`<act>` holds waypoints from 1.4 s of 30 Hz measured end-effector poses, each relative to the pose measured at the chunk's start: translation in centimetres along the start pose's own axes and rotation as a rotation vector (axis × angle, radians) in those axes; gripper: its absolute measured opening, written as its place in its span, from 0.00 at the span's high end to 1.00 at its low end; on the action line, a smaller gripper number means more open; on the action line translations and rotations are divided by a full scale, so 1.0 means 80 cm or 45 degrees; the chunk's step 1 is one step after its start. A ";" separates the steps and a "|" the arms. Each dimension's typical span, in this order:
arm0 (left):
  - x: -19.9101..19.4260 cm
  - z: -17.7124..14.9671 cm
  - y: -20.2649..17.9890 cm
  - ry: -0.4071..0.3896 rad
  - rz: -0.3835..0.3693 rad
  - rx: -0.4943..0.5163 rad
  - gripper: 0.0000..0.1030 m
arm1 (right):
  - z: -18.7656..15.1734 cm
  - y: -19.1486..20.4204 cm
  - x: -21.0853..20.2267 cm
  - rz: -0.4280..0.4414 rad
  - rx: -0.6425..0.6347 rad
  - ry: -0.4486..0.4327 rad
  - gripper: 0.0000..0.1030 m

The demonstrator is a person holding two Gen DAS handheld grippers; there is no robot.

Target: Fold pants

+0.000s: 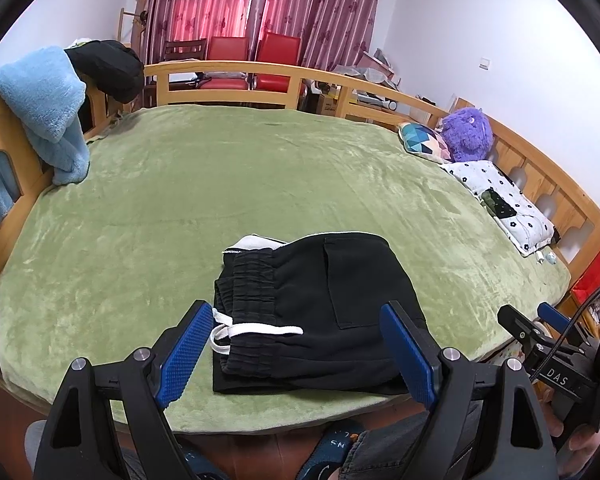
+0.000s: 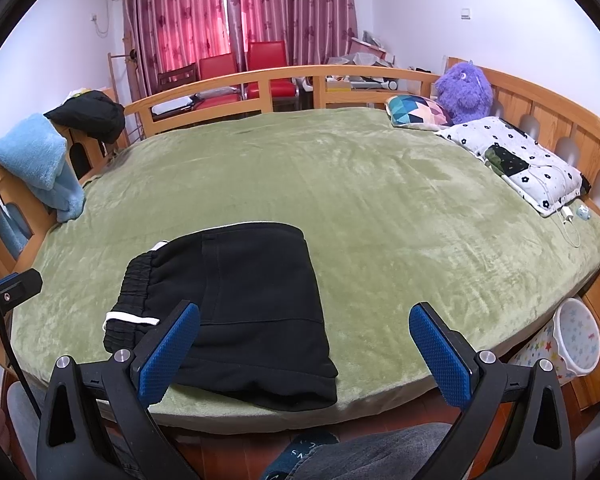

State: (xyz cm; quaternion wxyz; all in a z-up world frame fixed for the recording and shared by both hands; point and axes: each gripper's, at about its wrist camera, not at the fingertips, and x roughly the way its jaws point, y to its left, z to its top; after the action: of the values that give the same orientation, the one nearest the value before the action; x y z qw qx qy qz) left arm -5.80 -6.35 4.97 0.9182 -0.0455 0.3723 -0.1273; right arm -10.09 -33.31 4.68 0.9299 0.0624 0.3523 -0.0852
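Pants [image 1: 316,312] folded (both grippers empty)

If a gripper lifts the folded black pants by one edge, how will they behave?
The folded black pants are soft fabric, so they would probably sag and unfold. The loose white drawstring would likely dangle. On the plush green blanket they may drag rather than slide.

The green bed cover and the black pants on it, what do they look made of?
The bed cover looks like plush fleece or velvet: a soft sheen with brushed streaks that change tone. The pants look like matte knit sweatpant cloth, probably cotton blend, with a gathered elastic waistband and a flat white drawstring.
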 end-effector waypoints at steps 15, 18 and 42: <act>-0.006 0.000 -0.010 0.002 -0.004 0.002 0.17 | -0.001 0.003 -0.001 -0.015 -0.007 -0.001 0.00; -0.008 0.001 -0.016 0.004 -0.003 0.004 0.17 | -0.001 0.003 -0.001 -0.012 -0.002 0.005 0.00; -0.009 -0.003 -0.024 0.000 -0.019 0.002 0.17 | -0.007 0.013 -0.002 -0.010 -0.003 0.008 0.00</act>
State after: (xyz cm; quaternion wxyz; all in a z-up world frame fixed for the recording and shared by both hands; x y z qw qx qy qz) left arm -6.83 -8.00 5.63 0.9173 -0.0476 0.3719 -0.1342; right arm -10.36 -32.18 4.41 0.9285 0.0601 0.3556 -0.0882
